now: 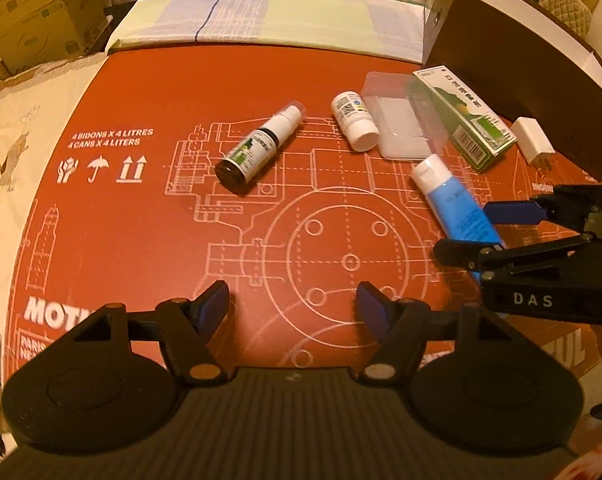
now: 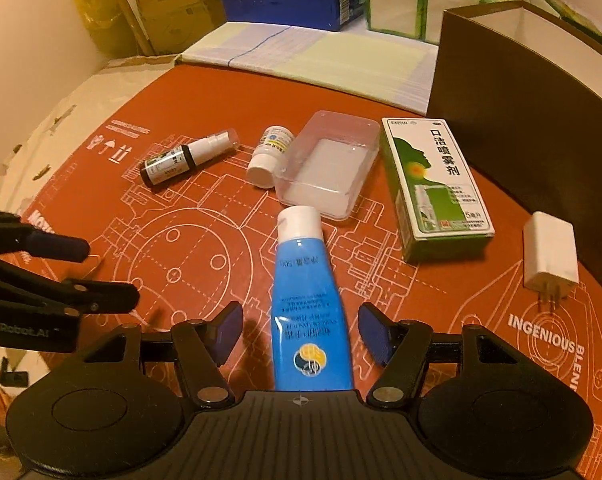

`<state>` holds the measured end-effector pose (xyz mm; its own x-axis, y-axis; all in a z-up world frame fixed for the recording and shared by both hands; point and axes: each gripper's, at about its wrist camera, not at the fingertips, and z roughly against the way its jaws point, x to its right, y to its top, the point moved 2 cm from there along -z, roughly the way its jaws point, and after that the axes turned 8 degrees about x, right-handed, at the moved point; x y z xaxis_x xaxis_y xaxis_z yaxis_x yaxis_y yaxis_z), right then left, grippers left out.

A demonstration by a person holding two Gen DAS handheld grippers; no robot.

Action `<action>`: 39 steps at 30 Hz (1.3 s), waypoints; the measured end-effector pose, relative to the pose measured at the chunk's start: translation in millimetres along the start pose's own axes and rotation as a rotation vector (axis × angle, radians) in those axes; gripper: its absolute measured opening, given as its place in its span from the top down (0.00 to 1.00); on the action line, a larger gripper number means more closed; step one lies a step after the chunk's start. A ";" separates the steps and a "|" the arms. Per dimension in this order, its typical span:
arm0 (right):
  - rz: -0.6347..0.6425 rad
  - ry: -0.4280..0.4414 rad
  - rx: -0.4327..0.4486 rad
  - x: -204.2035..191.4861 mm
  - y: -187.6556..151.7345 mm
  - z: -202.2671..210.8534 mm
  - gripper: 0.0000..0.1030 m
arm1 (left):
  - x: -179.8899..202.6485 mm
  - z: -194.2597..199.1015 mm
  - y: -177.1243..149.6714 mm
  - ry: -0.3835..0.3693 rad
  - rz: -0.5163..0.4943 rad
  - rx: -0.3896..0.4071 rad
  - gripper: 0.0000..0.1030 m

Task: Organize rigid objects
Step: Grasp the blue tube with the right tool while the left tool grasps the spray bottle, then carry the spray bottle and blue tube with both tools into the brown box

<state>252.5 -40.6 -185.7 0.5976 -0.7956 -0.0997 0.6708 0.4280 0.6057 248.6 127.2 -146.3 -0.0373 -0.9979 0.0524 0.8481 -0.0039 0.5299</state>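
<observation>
- Left wrist view: the left gripper point(image 1: 293, 304) hangs over the near middle of a red printed mat point(image 1: 141, 208), its jaws spread with nothing between them.
- Across the mat's far half lie a dark spray bottle point(image 1: 257, 148), a small white pill bottle point(image 1: 355, 122), a clear tray point(image 1: 397, 120) and a green carton point(image 1: 467, 116), the last leaning over the tray's right side.
- A white charger point(image 1: 535, 140) lies near the mat's right edge, beside a tall brown box point(image 1: 521, 76) at the far right corner.
- The right gripper point(image 1: 467, 236) enters from the right edge, one finger either side of a blue tube point(image 1: 457, 200).
- Right wrist view: the blue tube point(image 2: 309, 300) lies lengthwise between the right gripper's point(image 2: 301, 332) spread fingers, white cap pointing away, almost at the clear tray's point(image 2: 329, 164) near edge.
- The pads point(image 2: 375, 334) stand clear of the tube on both sides, so it is straddled, not yet pinched.
- The left gripper point(image 2: 109, 272) shows at the left edge.
- Likely step: grasping the tube. Keep it centred between the pads, come low enough to catch the thicker body rather than the flat crimped end, and close squarely so it does not squirt sideways.
- The brown box point(image 2: 533, 92) looks open-topped and is probably where things go.
</observation>
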 end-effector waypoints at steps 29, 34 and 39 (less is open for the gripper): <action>-0.145 -0.216 0.006 57.0 -28.7 31.8 0.64 | -16.0 -58.0 62.3 -0.050 -0.370 0.108 0.54; -0.171 -0.225 0.007 60.9 -31.0 34.4 0.64 | -20.5 -59.0 64.4 -0.088 -0.281 0.103 0.77; -0.188 -0.225 0.009 62.1 -30.8 33.5 0.64 | -27.1 -51.8 58.8 -0.060 -0.122 0.068 0.80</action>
<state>254.1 -117.5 -184.1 0.3497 -0.9362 -0.0340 0.7561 0.2606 0.6003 326.9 150.7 -160.4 -0.1712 -0.9847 0.0334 0.7974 -0.1185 0.5917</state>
